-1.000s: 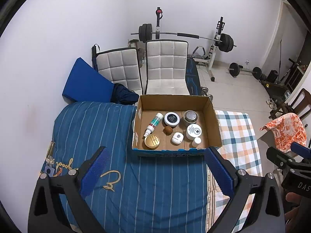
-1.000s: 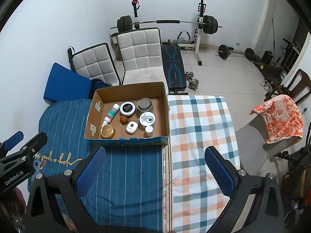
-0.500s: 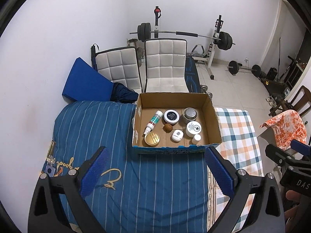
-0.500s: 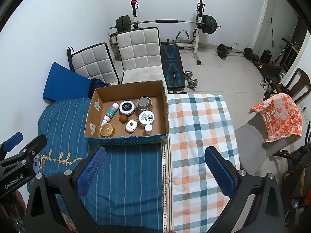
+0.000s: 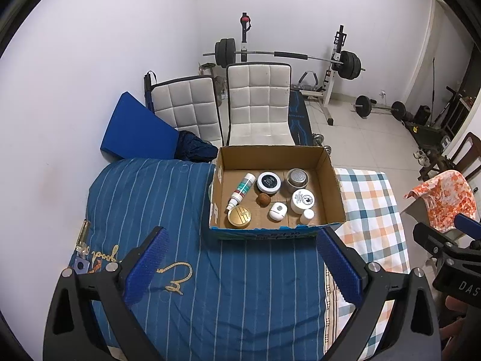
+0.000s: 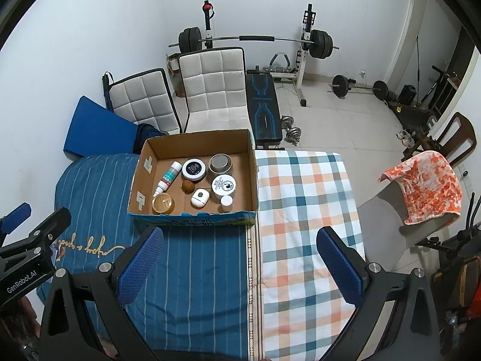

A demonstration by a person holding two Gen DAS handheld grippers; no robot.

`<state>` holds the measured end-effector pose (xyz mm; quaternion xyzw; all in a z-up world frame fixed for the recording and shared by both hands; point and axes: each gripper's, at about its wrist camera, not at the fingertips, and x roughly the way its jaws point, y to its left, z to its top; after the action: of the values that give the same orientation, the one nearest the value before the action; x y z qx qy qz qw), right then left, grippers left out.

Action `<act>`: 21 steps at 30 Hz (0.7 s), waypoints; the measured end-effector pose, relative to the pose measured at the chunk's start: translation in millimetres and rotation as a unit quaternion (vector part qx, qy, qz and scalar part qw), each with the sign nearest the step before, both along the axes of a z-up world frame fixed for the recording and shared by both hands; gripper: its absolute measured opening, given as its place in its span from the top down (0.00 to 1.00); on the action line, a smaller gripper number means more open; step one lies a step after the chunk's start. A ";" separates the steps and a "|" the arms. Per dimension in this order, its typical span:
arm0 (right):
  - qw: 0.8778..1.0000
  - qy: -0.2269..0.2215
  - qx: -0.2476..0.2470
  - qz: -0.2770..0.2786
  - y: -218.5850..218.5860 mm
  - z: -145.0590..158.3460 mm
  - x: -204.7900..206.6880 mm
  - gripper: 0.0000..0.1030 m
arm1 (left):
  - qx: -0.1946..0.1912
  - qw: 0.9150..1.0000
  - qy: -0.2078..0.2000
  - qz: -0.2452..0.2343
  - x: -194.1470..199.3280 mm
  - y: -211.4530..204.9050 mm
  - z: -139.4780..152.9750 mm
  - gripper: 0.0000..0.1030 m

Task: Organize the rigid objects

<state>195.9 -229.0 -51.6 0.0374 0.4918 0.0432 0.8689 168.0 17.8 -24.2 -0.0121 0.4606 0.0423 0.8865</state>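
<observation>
Cardboard box [image 6: 192,210] on blue striped cover [image 6: 192,285], plaid cloth [image 6: 303,225] beside, both grippers [image 5: 240,258] [image 6: 240,258] wide, empty.

Bed [image 5: 192,273] — blue striped and checked covers — carries cardboard box [image 5: 335,180].

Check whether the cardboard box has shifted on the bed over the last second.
No. The cardboard box keeps its right wall along the seam between the blue striped cover and the checked cover; only the cameras drifted slightly.

Print on the jar lids [image 5: 302,199] too small to read
</observation>
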 end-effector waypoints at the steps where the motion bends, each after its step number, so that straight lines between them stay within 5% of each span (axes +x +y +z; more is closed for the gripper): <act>1: 1.000 -0.001 -0.001 0.000 0.9 0.9 -1.0 0.00 | -0.001 1.000 -0.001 0.000 -0.6 0.5 0.6 0.02; 21: 1.000 -0.007 -0.012 0.006 6.7 4.7 -6.9 0.00 | -0.014 1.000 -0.011 -0.006 -7.4 4.7 9.6 0.02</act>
<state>189.0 -222.3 -46.9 0.0240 0.4865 0.0432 0.8723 160.6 22.5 -14.6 -0.0223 0.4510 0.0307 0.8917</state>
